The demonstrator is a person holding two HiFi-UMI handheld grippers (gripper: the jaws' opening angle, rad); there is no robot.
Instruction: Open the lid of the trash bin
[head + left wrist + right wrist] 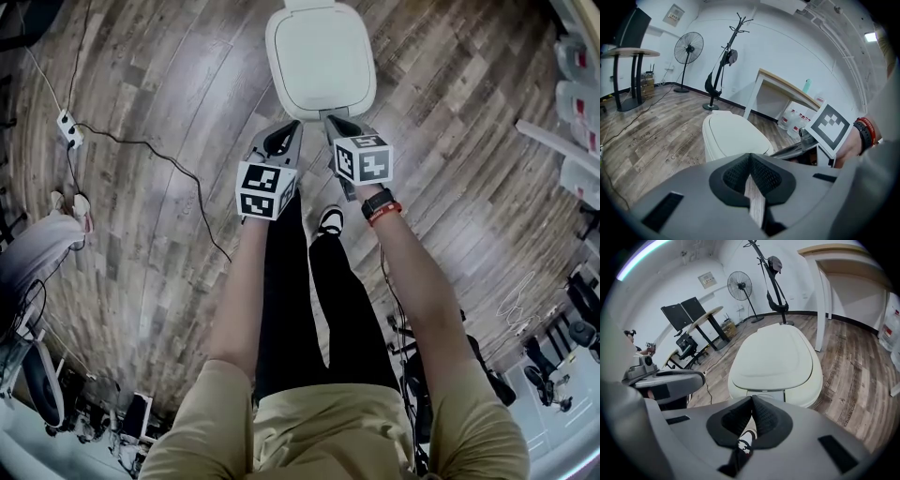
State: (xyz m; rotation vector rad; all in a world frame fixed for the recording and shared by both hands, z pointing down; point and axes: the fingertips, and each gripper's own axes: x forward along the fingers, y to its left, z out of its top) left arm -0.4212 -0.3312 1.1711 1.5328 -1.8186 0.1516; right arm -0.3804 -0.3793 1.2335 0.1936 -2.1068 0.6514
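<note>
One trash bin (711, 146) stands on the floor (141, 187) ahead of me, its lid (321, 54) down. I hold two grippers side by side near its front edge: my left gripper (290, 127) and right gripper (337, 120), jaws pressed together, empty.

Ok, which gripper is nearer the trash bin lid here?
Right. The right gripper points at the front edge of the closed trash bin lid, just short of it. The left gripper is beside it, slightly farther back. Both have shut jaws.
</note>
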